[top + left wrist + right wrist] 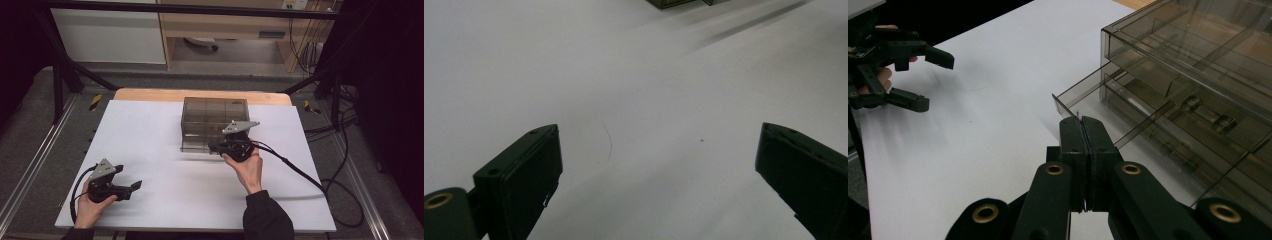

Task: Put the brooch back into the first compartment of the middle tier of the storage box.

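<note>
Smoky transparent drawer box (215, 120) stands at far middle of white table sheet (150, 150). Lower drawer (1108, 105) pulled partly out toward person. Right gripper (1082, 122) at drawer's front edge, jaws pressed together, thin front lip seems pinched between them. Left gripper (136, 185) near left front of sheet, well apart from box, jaws wide apart, nothing between.
</note>
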A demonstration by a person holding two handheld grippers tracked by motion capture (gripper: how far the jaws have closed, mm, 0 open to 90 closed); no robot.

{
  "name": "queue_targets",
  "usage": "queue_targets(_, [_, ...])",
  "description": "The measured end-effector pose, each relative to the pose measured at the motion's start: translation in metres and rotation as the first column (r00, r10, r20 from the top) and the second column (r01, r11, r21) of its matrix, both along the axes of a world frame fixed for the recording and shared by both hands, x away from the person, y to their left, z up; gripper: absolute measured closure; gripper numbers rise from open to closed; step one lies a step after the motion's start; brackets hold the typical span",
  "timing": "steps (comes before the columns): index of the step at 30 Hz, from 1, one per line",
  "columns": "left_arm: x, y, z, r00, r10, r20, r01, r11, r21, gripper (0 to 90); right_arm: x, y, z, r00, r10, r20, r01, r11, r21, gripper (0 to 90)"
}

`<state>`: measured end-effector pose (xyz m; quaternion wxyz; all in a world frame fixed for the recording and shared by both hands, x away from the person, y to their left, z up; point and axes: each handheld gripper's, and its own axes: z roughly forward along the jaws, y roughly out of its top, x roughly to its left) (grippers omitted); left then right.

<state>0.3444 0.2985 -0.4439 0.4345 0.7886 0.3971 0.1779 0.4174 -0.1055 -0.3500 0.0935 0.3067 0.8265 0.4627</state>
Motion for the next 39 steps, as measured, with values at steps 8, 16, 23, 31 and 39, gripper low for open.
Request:
queue_targets(8, [0.000,0.000,0.000,1.0000,0.000,0.000,0.000,1.0000,-0.002,4.7,0.009,0.012,0.001,1.0000,-0.003,0.004,0.003,1.0000,-0.003,89.0])
queue_targets(16, [0.000,0.000,0.000,1.0000,0.000,0.000,0.000,1.0000,-0.001,4.7,0.021,0.021,-0.001,0.9999,-0.016,-0.003,0.016,0.9997,-0.020,89.0])
queue_targets(23, [0.000,0.000,0.000,1.0000,-0.001,0.001,0.001,1.0000,0.000,4.7,0.031,0.027,-0.005,0.9995,-0.030,-0.009,0.030,0.9993,-0.022,89.0])
queue_targets(31, [0.000,0.000,0.000,1.0000,-0.001,0.001,0.001,1.0000,-0.001,4.7,0.041,0.038,-0.013,0.9991,-0.038,-0.017,0.037,0.9988,-0.032,89.0])
queue_targets(39, [0.000,0.000,0.000,1.0000,-0.003,0.001,0.003,1.0000,0.001,4.7,0.049,0.043,-0.022,0.9983,-0.053,-0.023,0.052,0.9979,-0.039,89.0])
